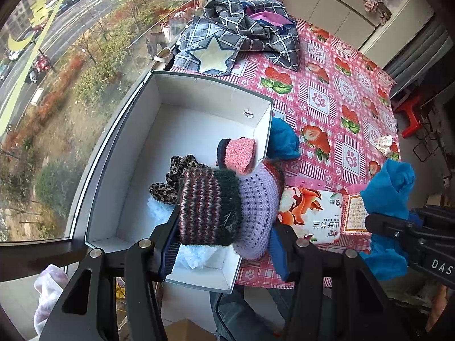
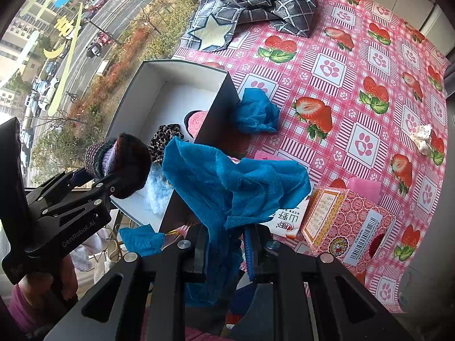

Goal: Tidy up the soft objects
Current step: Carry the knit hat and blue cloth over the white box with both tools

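Observation:
My left gripper (image 1: 224,244) is shut on a striped and lilac knitted hat (image 1: 224,207), held above the near end of the white box (image 1: 204,85); it also shows in the right wrist view (image 2: 119,167). In the box lie a pink knitted piece (image 1: 240,153), a leopard-print scrunchie (image 1: 176,176) and a pale blue fluffy item (image 1: 159,207). My right gripper (image 2: 224,247) is shut on a blue cloth (image 2: 241,187), just right of the box's dark outer wall (image 2: 210,130). Another blue cloth (image 2: 256,110) lies on the table beside the box.
The table has a pink strawberry and paw-print cloth (image 2: 355,91). A grey checked garment with a star patch (image 1: 241,34) lies at the far end. A pink carton (image 2: 347,221), a snack packet (image 1: 310,213) and a small white dotted cloth (image 2: 423,139) lie right. A window runs along the left.

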A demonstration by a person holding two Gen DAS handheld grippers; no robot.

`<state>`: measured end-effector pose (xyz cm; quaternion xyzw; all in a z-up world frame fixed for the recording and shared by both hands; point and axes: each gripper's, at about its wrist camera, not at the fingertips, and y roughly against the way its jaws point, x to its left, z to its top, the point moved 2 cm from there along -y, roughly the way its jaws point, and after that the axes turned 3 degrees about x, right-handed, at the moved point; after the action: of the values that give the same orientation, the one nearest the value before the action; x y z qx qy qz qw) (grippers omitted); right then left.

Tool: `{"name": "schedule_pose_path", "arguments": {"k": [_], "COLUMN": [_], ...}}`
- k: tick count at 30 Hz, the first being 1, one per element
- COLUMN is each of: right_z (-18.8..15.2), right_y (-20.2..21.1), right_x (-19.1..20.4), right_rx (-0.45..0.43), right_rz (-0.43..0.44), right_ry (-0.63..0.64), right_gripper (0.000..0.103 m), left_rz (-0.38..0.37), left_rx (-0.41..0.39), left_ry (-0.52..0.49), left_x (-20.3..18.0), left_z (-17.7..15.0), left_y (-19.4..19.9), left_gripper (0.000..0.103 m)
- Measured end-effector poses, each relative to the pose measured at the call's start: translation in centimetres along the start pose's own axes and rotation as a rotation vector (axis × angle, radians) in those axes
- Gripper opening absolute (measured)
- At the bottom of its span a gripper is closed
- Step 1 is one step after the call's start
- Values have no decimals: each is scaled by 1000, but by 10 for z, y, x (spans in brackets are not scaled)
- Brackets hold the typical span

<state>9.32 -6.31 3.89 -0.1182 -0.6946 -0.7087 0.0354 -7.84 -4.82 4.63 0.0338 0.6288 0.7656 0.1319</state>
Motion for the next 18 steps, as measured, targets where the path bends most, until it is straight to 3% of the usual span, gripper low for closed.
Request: {"name": "schedule_pose_path", "arguments": {"k": [18], "right_z": [15], "right_y": [-8], "right_x": [16], "right_rx": [19], "right_rz": [-2], "right_ry": [33], "right_gripper": [19], "left_rz": [14], "left_rx": [1], "left_ry": [77], "left_x": [25], "left_z": [1], "left_y": [-2], "left_gripper": [58]}}
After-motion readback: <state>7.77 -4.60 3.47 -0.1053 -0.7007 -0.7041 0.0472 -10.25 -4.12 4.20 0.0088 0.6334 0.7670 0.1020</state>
